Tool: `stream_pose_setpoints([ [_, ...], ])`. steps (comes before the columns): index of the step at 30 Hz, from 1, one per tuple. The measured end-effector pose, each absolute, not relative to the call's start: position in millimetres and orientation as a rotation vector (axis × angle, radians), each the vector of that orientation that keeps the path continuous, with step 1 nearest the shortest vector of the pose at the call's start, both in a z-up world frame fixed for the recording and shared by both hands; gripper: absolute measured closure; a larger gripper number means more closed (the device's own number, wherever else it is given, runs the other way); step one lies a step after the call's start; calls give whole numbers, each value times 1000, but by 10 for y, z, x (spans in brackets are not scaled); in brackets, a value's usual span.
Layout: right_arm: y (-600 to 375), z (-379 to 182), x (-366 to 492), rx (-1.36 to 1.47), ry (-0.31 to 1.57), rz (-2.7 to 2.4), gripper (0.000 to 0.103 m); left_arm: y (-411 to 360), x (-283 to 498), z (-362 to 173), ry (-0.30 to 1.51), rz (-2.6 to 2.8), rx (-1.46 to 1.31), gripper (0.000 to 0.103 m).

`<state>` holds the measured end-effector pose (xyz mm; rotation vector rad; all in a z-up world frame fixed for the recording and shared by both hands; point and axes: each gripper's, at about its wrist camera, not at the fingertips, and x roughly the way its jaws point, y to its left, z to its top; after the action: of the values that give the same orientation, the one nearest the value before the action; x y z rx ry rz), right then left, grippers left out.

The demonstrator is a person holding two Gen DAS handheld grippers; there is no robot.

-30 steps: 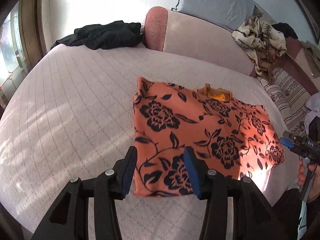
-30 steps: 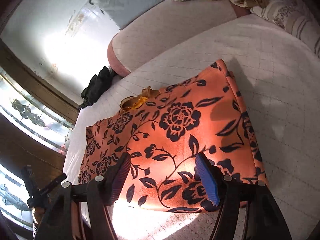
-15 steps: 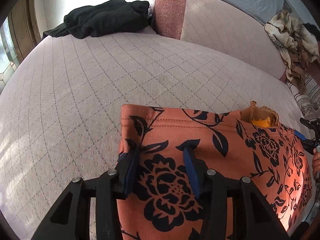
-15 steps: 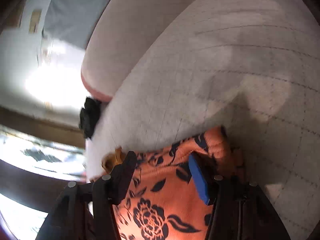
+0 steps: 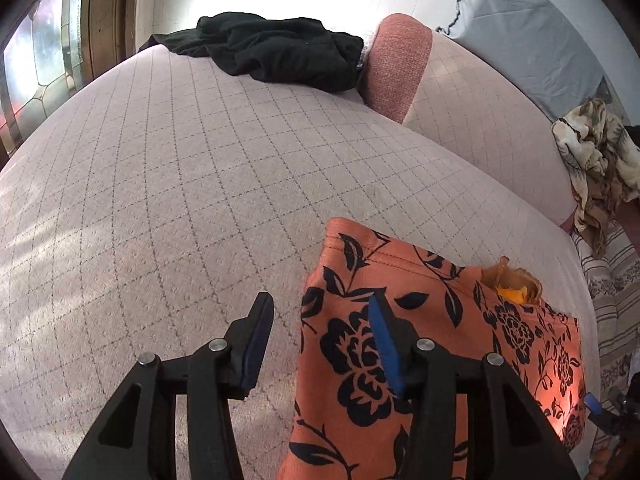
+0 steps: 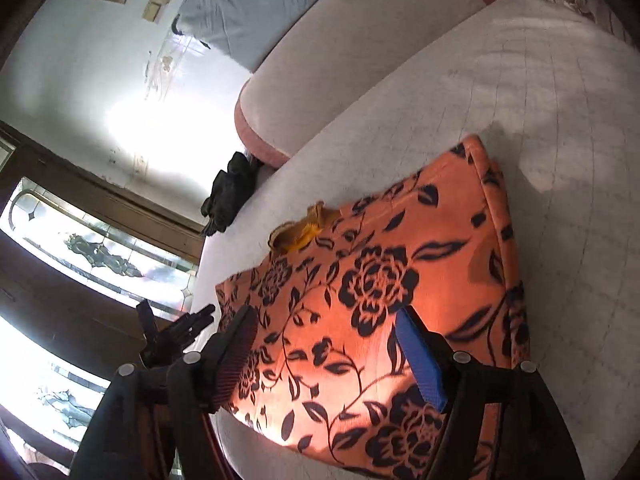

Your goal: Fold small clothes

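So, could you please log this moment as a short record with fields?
surface: quilted pink bed cover
garment: orange floral garment, folded flat on the cover
left gripper: open, jaws just widened, straddling the garment's left edge, nothing pinched
right gripper: open, jaws just widened, over the garment, not gripping it
other clothes: black garment at the bed's far end; patterned cloth heaped at the right

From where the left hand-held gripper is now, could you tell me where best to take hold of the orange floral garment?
Probably the orange floral garment by its hemmed far-left corner, coming in from its open left edge. That corner lies flat on the quilted bed cover, clear of the folded layers.
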<state>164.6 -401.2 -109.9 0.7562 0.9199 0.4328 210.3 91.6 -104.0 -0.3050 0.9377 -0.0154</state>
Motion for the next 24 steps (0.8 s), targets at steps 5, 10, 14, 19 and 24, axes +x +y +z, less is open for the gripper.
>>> stream_pose_setpoints([
  [5, -3993, -1428, 1493, 742, 953, 382, 28, 610, 2153, -922, 917, -85, -182, 48],
  [10, -4075, -1446, 1550, 760, 961, 380, 28, 595, 2684, -1304, 1024, 102, -43, 43],
  [14, -4160, -1373, 1578, 792, 966, 364, 28, 1015, 2583, -1288, 1036, 173, -252, 32],
  [19, -4279, -1057, 1756, 813, 890, 395, 27, 985, 2060, -846, 908, 137, -209, 33],
  [24, -4301, -1225, 2417, 779, 973, 413, 26, 547, 1581, -788, 900, -44, -173, 32],
])
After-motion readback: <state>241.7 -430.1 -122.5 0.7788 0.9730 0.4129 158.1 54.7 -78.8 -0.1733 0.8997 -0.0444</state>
